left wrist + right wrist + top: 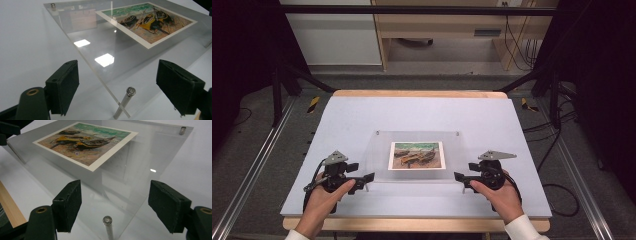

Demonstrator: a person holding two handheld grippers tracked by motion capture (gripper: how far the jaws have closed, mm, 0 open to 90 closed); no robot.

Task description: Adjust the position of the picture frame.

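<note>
Grippers, condition: left gripper (362,172) held wide open, nothing between the pads; right gripper (466,171) likewise wide open and empty.

Position: set just beside the near left and near right corners of the clear panel (377,155), both aimed inward. In each gripper view, panel edge lined up between the jaws, not yet touched.

Panel, location: raised off the white table (342,115) on slim metal posts, near left post (126,100) and near right post (108,226) standing directly ahead of the jaws. Picture (417,154) of boats lay flat at the panel's middle; could not be told whether loose on top or sandwiched.

Hazards, as judged:
- Closing on a post instead of the panel edge. Cause: post sat almost centred between the pads. Probable result: bent or loosened post.
- Slip of the panel out of the pads. Cause: smooth, thin edge and a shallow bite.
- Tilt during any lift. Cause: unequal height between the two hands. Probable result: picture sliding off, if loose.
- Shove across the table. Cause: advancing with one jaw level with the edge rather than straddling it.
- Drop toward the table's near edge (10,207). Cause: pulling back before both grips had been secured.
</note>
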